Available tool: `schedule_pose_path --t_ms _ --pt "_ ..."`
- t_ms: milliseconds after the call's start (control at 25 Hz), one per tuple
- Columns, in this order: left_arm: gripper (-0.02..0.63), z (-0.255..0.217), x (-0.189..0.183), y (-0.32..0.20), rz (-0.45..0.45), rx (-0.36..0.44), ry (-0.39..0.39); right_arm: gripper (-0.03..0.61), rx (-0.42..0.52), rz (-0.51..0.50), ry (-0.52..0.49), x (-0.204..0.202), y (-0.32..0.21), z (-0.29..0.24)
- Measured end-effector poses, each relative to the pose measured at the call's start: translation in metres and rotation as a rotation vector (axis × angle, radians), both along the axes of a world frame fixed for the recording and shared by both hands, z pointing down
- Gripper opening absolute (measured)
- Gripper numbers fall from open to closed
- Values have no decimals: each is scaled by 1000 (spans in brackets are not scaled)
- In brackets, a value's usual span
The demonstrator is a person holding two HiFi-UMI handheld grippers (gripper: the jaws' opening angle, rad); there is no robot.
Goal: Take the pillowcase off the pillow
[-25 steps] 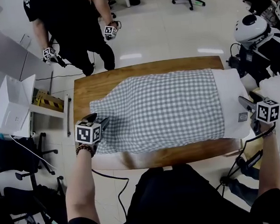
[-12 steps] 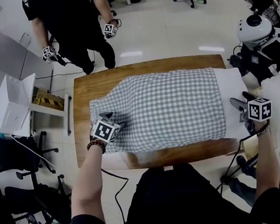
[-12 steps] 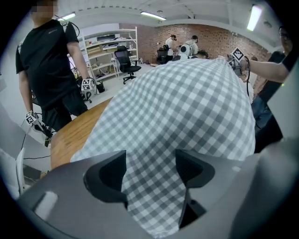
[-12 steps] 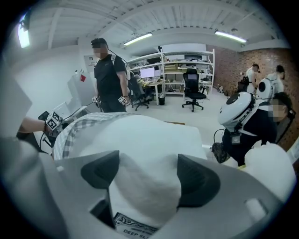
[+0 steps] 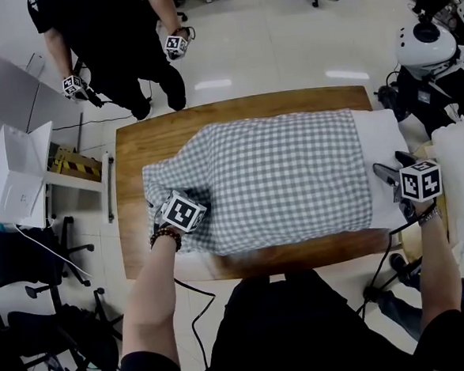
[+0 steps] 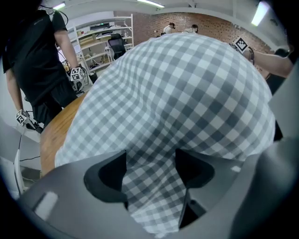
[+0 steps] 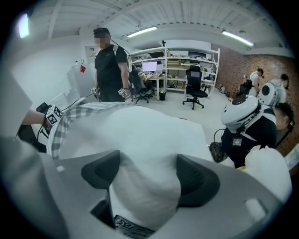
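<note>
A pillow lies across the wooden table (image 5: pixel 145 139) in a grey-and-white checked pillowcase (image 5: pixel 279 177). Its bare white end (image 5: pixel 381 142) sticks out on the right. My left gripper (image 5: pixel 170 207) points steeply down at the pillowcase's near left corner. In the left gripper view a fold of checked cloth (image 6: pixel 187 84) runs up between the jaws of the left gripper (image 6: pixel 150 161); they have just been opening and stand wide. My right gripper (image 5: pixel 386 179) sits at the white end. The pillow (image 7: pixel 140 135) bulges between the wide jaws of the right gripper (image 7: pixel 148 172), which have also just been opening.
A person in black (image 5: pixel 119 38) stands beyond the table's far left corner with a gripper in each hand. A white open box (image 5: pixel 17 176) and office chairs (image 5: pixel 23 251) are on the left. On the right are a person in a white helmet (image 5: pixel 428 44) and a white bundle (image 5: pixel 461 173).
My left gripper has come right and down onto the pillowcase's left corner and rolled. The right gripper has slid a little left and down onto the white pillow end.
</note>
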State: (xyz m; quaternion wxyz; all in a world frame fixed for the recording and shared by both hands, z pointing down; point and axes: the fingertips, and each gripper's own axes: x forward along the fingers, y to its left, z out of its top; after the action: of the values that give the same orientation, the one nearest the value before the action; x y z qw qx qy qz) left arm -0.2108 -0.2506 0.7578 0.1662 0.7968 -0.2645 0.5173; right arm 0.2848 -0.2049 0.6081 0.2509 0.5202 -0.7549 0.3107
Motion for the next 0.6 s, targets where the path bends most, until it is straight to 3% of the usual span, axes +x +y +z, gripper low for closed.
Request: schedule_pose_path --t_ms 240,480,600 --pt "325 20 -3 -4 0 -34 -29 360 -19 -8 6 -1 -5 14" --pt "283 32 -8 -4 -56 -82 -18 287 -43 -22 -11 -5 -9 23" --pt "220 20 -6 -16 -52 -23 -9 214 -57 -37 -7 -11 -8 25"
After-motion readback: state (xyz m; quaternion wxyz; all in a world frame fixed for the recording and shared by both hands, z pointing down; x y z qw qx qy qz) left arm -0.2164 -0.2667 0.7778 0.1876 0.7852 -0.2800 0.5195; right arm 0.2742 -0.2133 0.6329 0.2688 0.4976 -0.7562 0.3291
